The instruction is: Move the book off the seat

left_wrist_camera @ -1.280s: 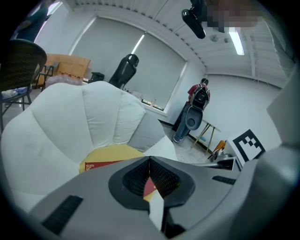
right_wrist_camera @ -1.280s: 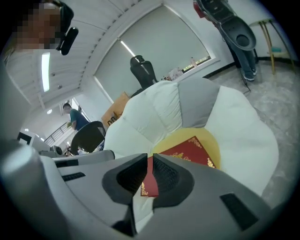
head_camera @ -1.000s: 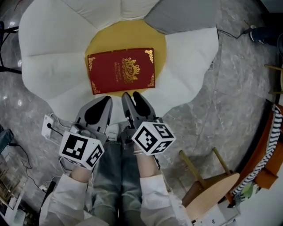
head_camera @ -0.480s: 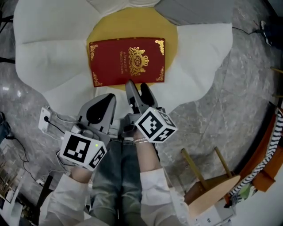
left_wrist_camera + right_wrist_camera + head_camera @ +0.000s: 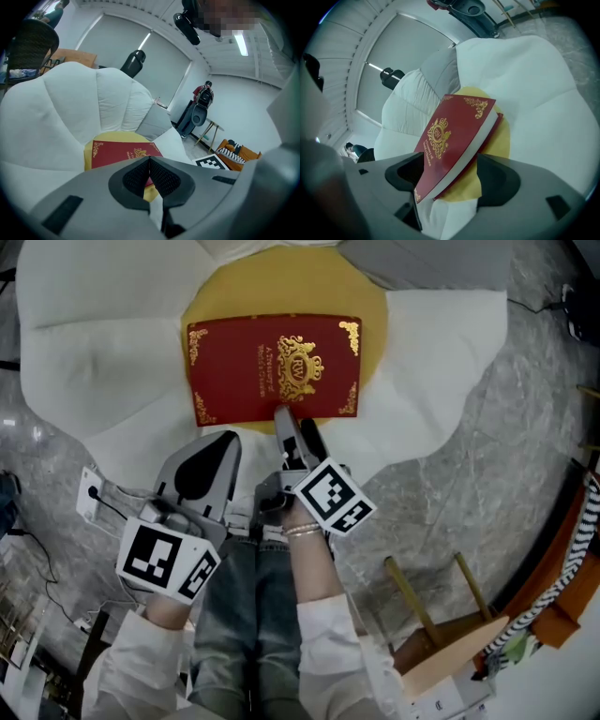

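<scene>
Red cloth with gold ornament: the book [image 5: 274, 368] lies flat and closed on the yellow centre [image 5: 281, 287] of the white petal-shaped seat [image 5: 94, 352], its long sides running from 9 to 3 o'clock in my head view. At the book's 6 o'clock edge I have the right gripper [image 5: 298, 427] pointing toward 12 o'clock. Its jaws have just been opening and stand wide apart. In the right gripper view the near corner of the book sits in the gap between them, with space showing on either side, so I read no grip on it.

At 7 o'clock from the book, the left gripper [image 5: 217, 439] hangs just beside the right one, short of the book, over the seat's front petal. Its jaws are pressed together with nothing between them.

Outward from there, a grey cushion [image 5: 431, 259] lies at 2 o'clock from the book on the seat's far side. Marbled grey floor [image 5: 450, 456] surrounds the seat, and a wooden stool [image 5: 450, 634] stands at 4 o'clock, well apart from it.
</scene>
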The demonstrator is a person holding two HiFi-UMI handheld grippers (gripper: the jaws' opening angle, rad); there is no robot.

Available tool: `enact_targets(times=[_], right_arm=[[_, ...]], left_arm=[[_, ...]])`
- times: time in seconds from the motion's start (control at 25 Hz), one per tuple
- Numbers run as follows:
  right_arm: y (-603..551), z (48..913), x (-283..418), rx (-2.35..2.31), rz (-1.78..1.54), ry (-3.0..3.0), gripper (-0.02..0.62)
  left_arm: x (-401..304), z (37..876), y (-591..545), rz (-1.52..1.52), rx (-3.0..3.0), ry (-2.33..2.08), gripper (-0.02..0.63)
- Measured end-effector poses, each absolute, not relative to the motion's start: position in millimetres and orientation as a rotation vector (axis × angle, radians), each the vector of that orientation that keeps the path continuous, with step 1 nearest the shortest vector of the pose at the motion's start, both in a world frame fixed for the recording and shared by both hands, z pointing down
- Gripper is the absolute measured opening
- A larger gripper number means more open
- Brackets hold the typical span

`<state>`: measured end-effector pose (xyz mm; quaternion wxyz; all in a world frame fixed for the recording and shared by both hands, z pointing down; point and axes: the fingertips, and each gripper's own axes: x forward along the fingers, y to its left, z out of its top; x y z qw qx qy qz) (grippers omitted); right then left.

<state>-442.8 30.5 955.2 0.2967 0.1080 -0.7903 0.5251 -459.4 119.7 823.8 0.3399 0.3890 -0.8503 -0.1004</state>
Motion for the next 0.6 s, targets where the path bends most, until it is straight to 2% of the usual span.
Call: enact_targets(times=[0.6], right_arm=[[28.9,990.1,-461.0,0.309,1.669,-2.022,0.356]], left_arm=[[-470.2,842.2,112.3,-0.291,0.990,-2.216,0.005]])
